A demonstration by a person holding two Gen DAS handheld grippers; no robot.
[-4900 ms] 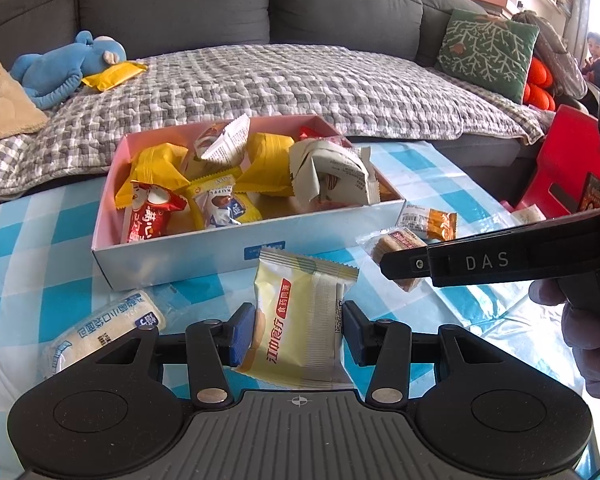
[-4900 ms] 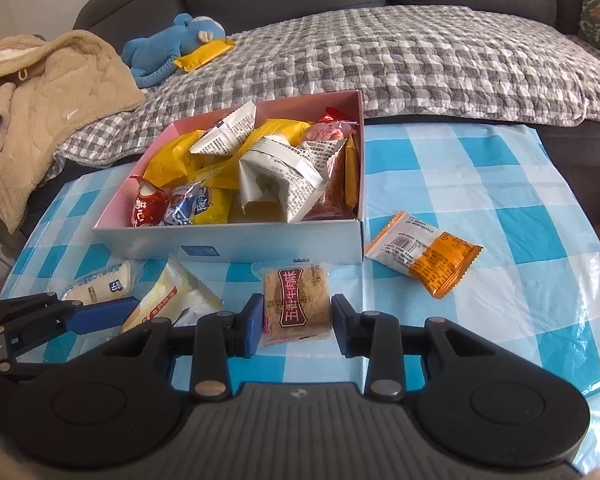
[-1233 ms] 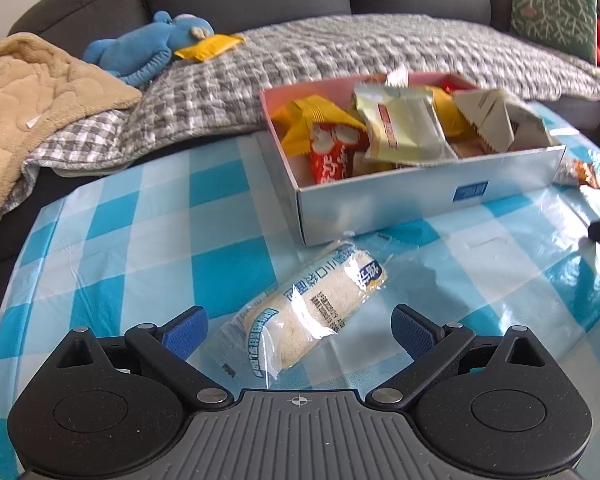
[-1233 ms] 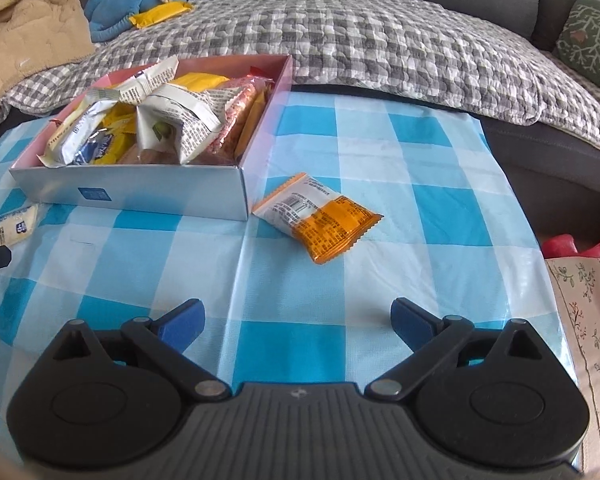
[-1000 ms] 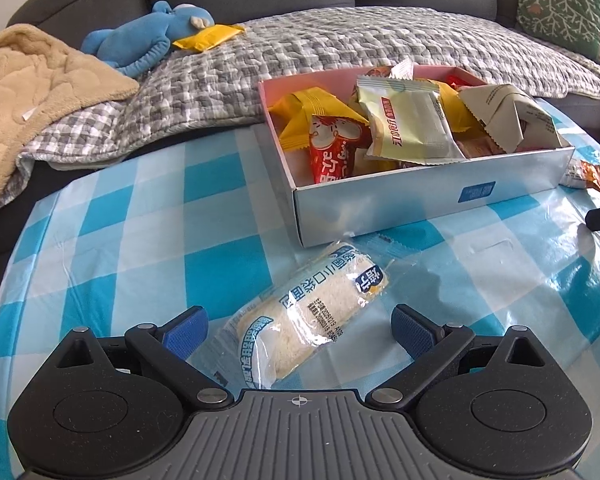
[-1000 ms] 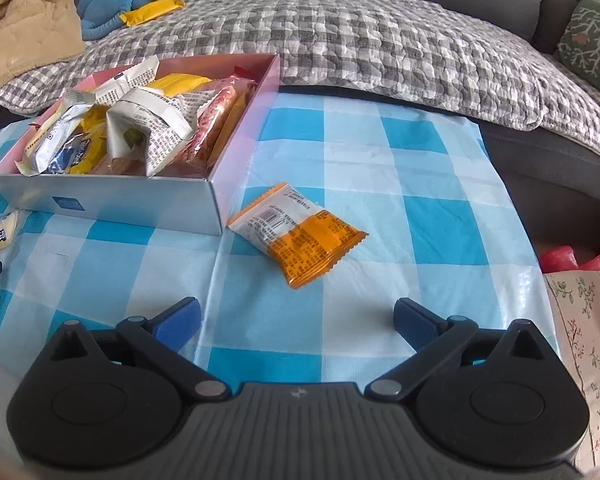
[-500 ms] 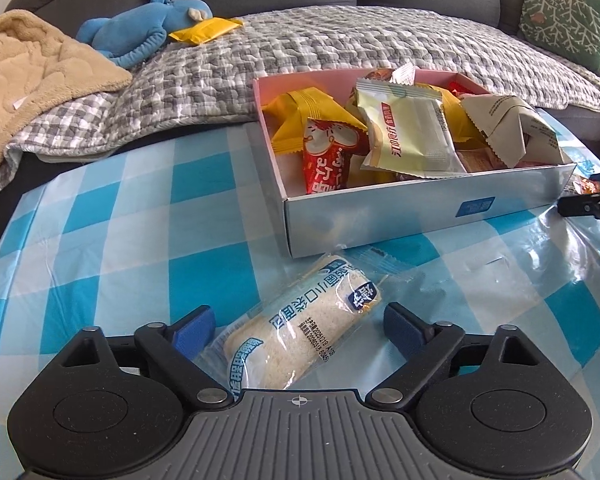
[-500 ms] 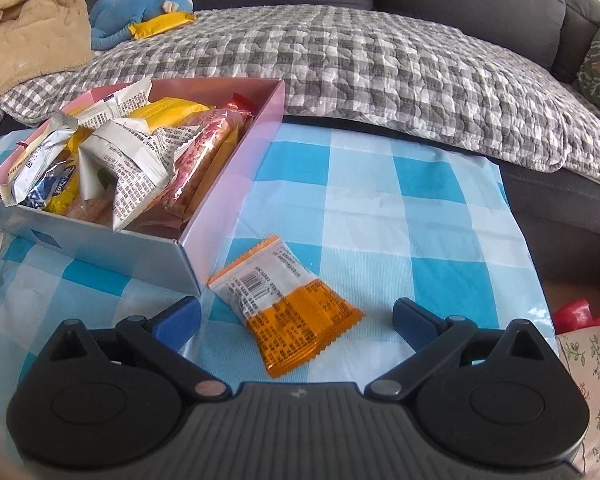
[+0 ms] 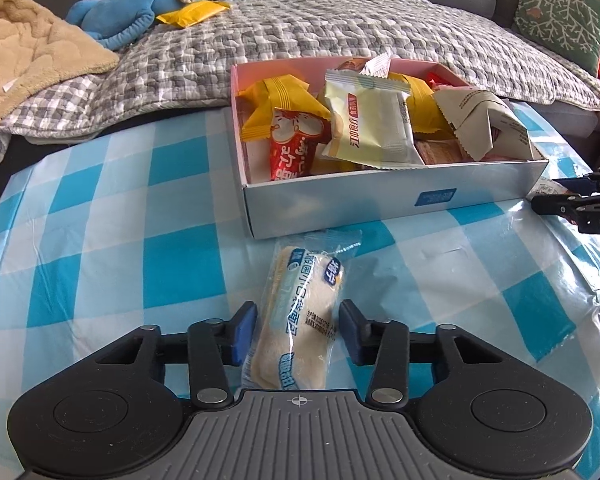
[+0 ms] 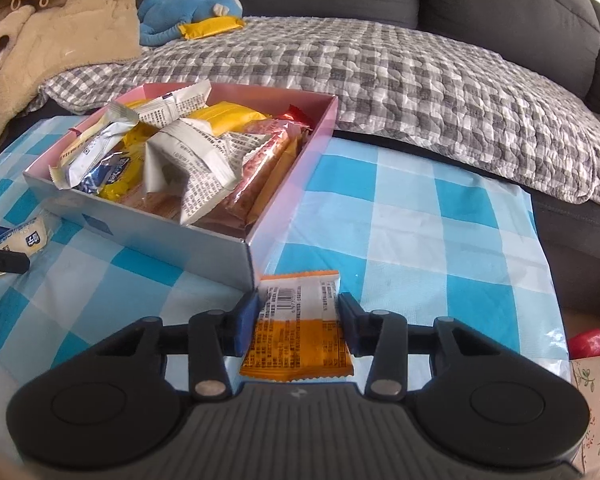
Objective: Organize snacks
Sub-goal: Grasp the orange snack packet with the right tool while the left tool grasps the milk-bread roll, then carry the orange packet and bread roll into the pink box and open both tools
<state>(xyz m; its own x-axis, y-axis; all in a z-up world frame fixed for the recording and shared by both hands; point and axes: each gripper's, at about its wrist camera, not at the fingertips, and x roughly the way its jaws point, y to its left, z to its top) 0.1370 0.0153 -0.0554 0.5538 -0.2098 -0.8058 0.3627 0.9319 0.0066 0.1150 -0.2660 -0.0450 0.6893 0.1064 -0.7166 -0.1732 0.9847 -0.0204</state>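
A clear-wrapped white bread roll (image 9: 304,312) lies on the blue checked tablecloth in front of the snack box (image 9: 380,204). My left gripper (image 9: 298,330) is closing on it, and its blue pads meet the wrapper's two sides. An orange and white snack packet (image 10: 296,336) lies by the box's near right corner (image 10: 246,256). My right gripper (image 10: 298,320) is closing on this packet, pads against its edges. The box is pink inside and holds several wrapped snacks. In the left wrist view the right gripper's fingers (image 9: 572,200) show at the right edge.
Behind the table stands a grey sofa with a checked quilt (image 10: 400,80). On it are a blue plush toy (image 9: 132,12), a yellow packet (image 9: 192,12) and a beige blanket (image 9: 28,56). A green cushion (image 9: 560,12) is at far right. A floral bag (image 10: 592,396) hangs off the table's right edge.
Both grippers went from wide open to narrowed around their packets. The bread roll turned to lie lengthwise between the left pads. The right gripper came up to the orange packet beside the box.
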